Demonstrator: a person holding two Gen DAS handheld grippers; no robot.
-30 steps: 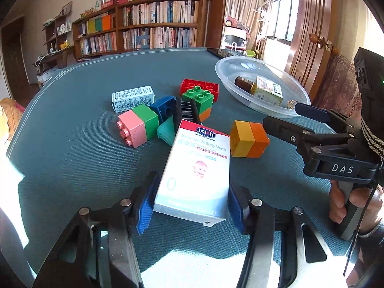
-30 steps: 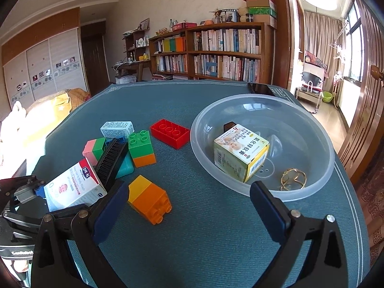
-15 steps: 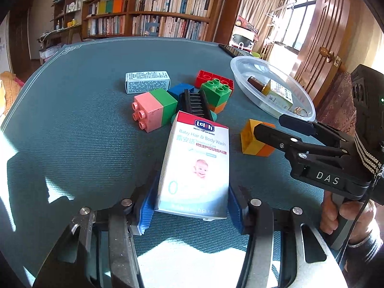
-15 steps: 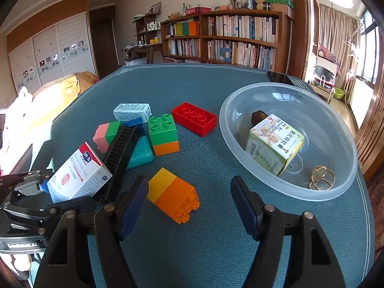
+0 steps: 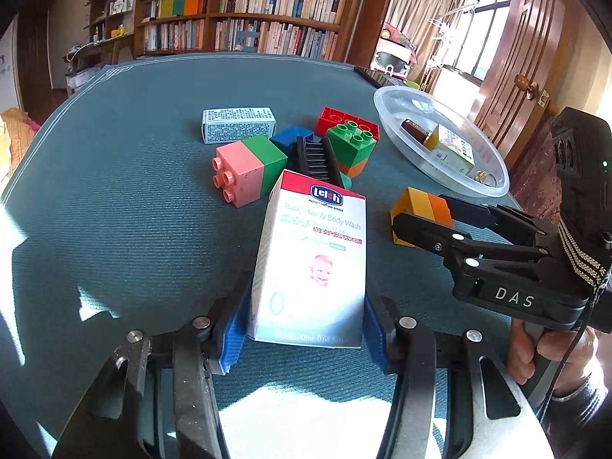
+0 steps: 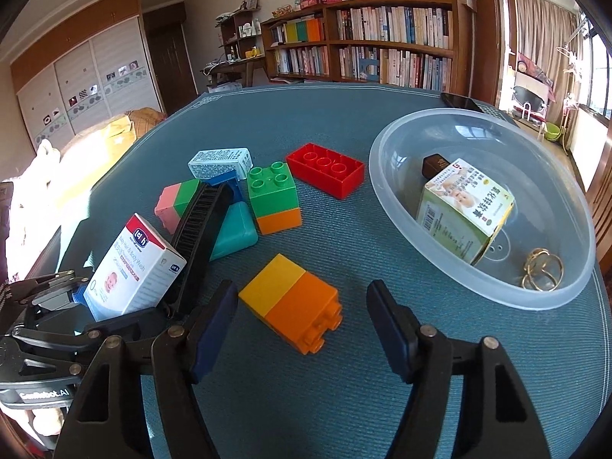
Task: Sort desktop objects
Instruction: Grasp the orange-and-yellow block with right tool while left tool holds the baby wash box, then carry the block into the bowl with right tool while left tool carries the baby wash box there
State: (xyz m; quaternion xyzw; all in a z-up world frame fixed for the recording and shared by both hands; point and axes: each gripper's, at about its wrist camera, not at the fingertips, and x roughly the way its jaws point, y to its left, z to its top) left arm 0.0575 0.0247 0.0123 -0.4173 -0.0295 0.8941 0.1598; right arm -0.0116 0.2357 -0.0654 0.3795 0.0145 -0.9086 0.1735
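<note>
Gripping wash box (image 5: 311,267), left tool (image 5: 302,334); right tool (image 6: 302,319) closing around loose block (image 6: 292,300).

Teal table (image 6: 344,122) w/ toy blocks (image 6: 272,199), clear bowl (image 6: 566,290) (right side).

"Baby Hair & Body Wash" on white box (image 5: 311,267), "DAS" on right claw (image 5: 424,214)

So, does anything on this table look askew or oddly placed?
Yes: the black comb is propped at a slant on the teal block instead of lying flat. The yellow-and-orange block lies on its side, studs facing sideways.
</note>
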